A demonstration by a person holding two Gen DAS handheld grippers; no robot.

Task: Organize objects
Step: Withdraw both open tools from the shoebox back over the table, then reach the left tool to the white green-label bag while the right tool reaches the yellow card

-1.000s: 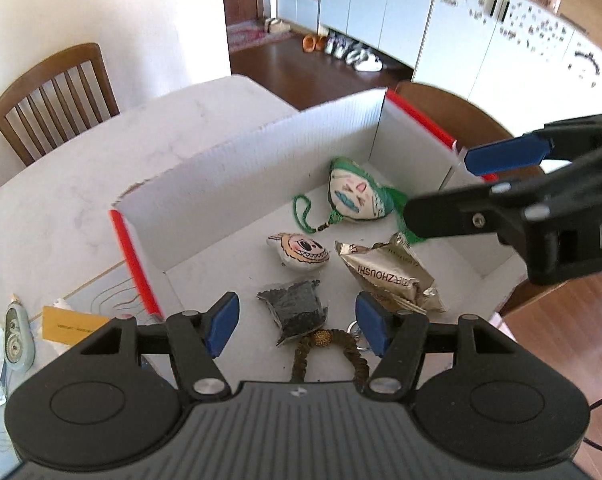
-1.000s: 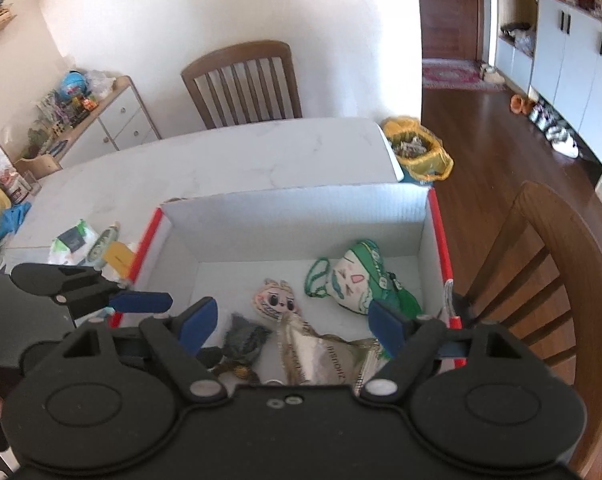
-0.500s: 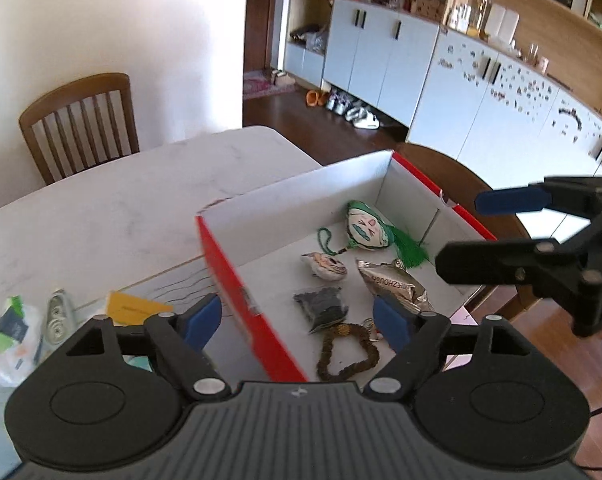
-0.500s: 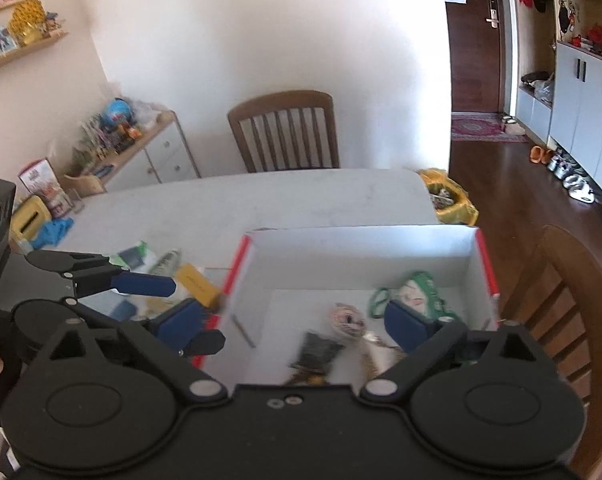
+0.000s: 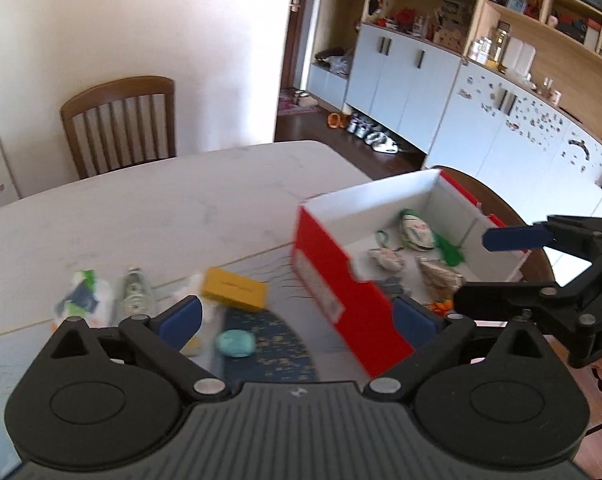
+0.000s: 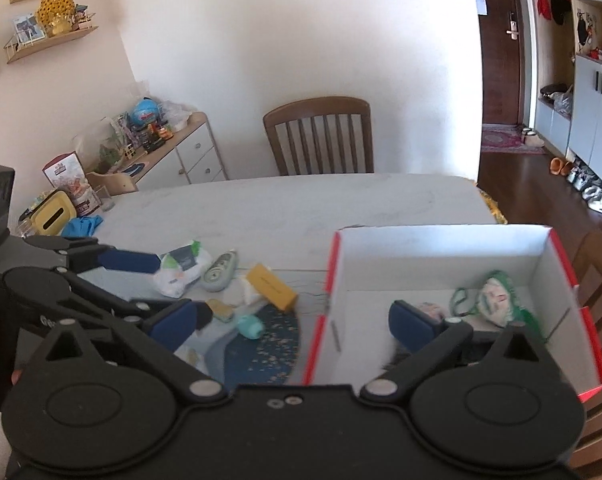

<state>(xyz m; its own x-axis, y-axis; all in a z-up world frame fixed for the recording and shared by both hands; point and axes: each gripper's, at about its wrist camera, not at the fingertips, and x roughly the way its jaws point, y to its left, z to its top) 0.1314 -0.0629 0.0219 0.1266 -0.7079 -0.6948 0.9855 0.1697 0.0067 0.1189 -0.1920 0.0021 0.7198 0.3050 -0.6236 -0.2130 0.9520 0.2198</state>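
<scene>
On my right wrist view, my left tool sits released at left centre, above the loose items on the desk: wipes packet, yellow box, teal blob. My right tool gapes empty at bottom centre; the red-and-white box fills the lower right.

Yellow box lies beside red carton.

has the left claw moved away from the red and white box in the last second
Yes. The left claw has pulled back and swung left: it was over the red and white cardboard box, and now the box sits to its right, with loose table items ahead.
</scene>
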